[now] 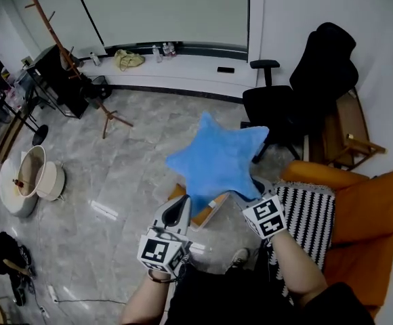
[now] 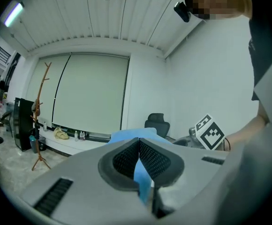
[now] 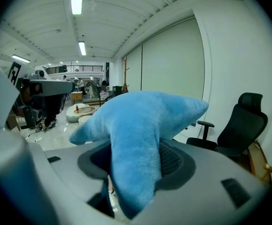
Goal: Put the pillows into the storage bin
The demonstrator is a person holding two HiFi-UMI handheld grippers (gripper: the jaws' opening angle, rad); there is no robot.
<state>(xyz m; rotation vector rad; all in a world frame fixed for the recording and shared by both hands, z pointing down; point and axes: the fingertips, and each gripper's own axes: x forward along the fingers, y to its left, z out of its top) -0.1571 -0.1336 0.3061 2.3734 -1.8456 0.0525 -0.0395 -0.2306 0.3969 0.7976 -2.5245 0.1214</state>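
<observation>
A blue star-shaped pillow [image 1: 217,158] hangs in the air over the grey floor, held from below by both grippers. My left gripper [image 1: 183,207] is shut on a thin fold of the pillow's lower left edge; in the left gripper view blue plush [image 2: 143,179] shows between the closed pads. My right gripper [image 1: 248,195] grips the lower right arm of the star. In the right gripper view that thick arm of the pillow [image 3: 136,139] fills the gap between the jaws, which press on it from both sides. A black-and-white striped pillow [image 1: 312,215] lies on the orange sofa [image 1: 366,212] at the right.
A black office chair [image 1: 298,93] stands beyond the pillow, with a wooden side table [image 1: 349,137] to its right. A wooden box [image 1: 207,215] sits on the floor under the pillow. Two white round tubs [image 1: 30,178] are at the left, and a wooden coat rack [image 1: 68,59] stands far left.
</observation>
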